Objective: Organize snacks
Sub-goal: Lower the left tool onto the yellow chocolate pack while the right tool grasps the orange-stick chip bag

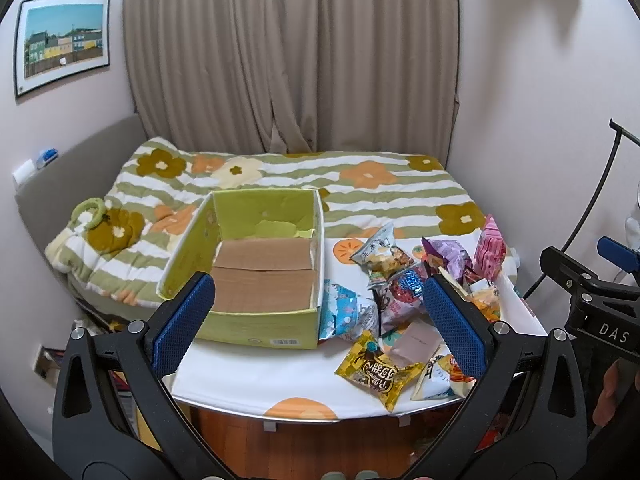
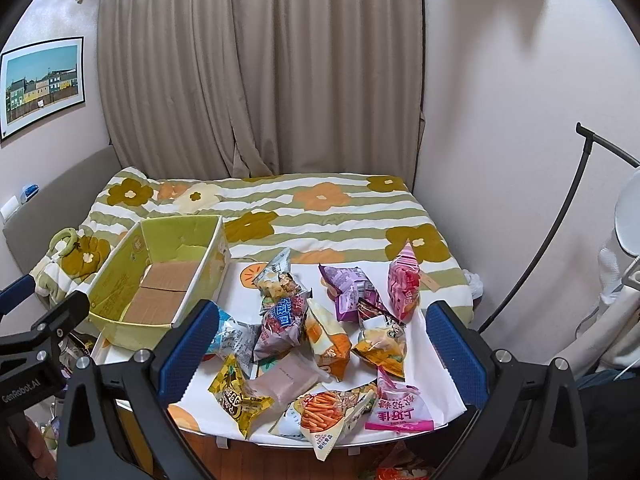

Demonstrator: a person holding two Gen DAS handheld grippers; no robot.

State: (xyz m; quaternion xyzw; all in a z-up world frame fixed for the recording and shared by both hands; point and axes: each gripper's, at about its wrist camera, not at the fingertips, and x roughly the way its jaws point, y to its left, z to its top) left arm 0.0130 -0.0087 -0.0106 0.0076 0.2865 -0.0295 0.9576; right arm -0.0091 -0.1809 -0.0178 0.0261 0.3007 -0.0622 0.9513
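Observation:
An empty green cardboard box [image 1: 260, 316] [image 2: 120, 328] with a brown floor sits on the left of a small white table [image 1: 260, 376] [image 2: 436, 364]. To its right lies a heap of several snack bags: a yellow one [image 1: 374, 372] [image 2: 234, 394], a blue and white one [image 1: 346, 312], a purple one [image 2: 348, 286], a pink one [image 2: 404, 284], an orange one [image 2: 328, 340]. My left gripper [image 1: 318, 320] hangs open in front of the box and the heap's near edge. My right gripper [image 2: 320, 344] is open, held above the heap. Neither holds anything.
Behind the table lies a bed with a green-striped flowered quilt [image 1: 360, 184] [image 2: 320, 208], backed by beige curtains [image 1: 288, 60]. A black curved stand [image 2: 560, 224] and a white appliance [image 2: 628, 240] are at the right. A wooden floor [image 1: 320, 444] shows below the table's front edge.

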